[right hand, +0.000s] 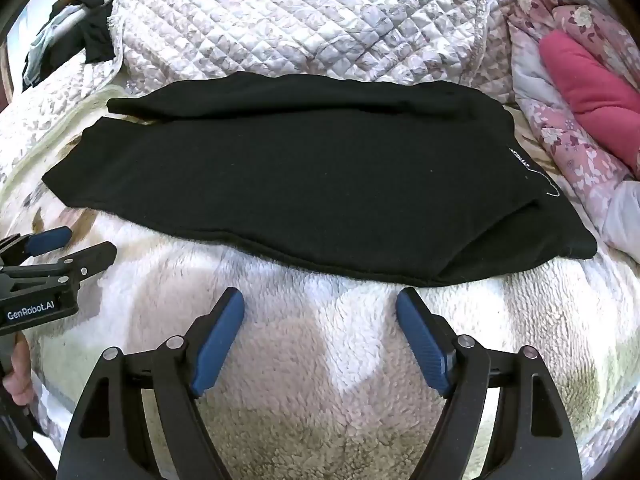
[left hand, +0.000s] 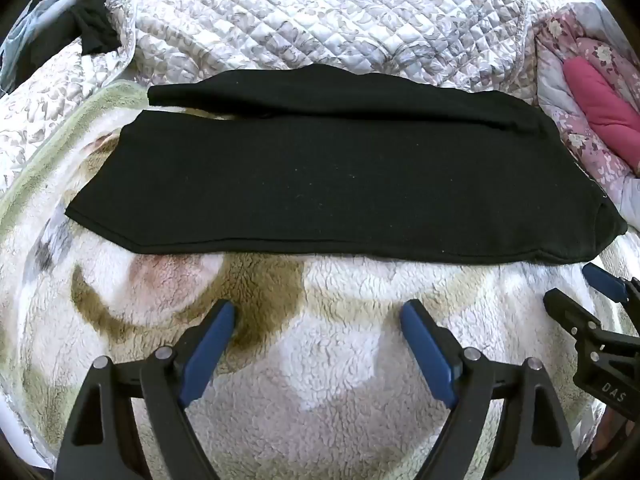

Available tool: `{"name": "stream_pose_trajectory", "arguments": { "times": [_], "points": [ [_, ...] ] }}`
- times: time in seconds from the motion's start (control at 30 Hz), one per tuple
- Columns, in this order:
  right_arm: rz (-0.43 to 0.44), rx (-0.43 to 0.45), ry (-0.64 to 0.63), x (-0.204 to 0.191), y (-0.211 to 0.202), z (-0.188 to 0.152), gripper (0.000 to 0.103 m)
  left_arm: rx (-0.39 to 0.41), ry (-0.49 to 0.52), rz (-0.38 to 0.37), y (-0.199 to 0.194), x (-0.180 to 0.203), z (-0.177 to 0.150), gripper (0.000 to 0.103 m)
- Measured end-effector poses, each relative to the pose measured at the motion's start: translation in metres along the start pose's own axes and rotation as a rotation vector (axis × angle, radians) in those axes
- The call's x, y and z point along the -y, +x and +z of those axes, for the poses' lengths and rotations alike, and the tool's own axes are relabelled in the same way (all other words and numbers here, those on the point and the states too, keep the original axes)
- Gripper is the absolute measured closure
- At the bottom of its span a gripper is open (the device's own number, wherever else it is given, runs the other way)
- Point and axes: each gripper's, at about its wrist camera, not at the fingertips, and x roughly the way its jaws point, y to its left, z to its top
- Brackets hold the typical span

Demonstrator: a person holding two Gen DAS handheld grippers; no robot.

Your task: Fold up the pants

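Black pants (left hand: 320, 184) lie flat across a fluffy blanket, one leg folded over the other, waist end at the right and leg ends at the left; they also show in the right wrist view (right hand: 304, 184). My left gripper (left hand: 318, 312) is open and empty, hovering over the blanket just short of the pants' near edge. My right gripper (right hand: 320, 300) is open and empty too, near the same edge further right. Each gripper shows in the other's view: the right one (left hand: 576, 284) at the right, the left one (right hand: 86, 242) at the left.
The fluffy cream and brown blanket (left hand: 304, 360) covers the bed. A quilted floral cover (left hand: 320, 20) is bunched behind the pants. Pink floral bedding with a pink cushion (left hand: 600, 108) lies at the right. Dark clothes (left hand: 92, 36) hang at the back left.
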Motion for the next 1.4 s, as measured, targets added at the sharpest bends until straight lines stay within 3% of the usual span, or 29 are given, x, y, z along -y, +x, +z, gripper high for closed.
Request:
{"name": "stream_pose_trajectory", "arguments": {
  "times": [1.4],
  "points": [
    [0.005, -0.006, -0.001, -0.0012, 0.0020, 0.0016, 0.024, 0.016, 0.038, -0.002, -0.0010, 0.0048, -0.0039, 0.015]
  ]
}}
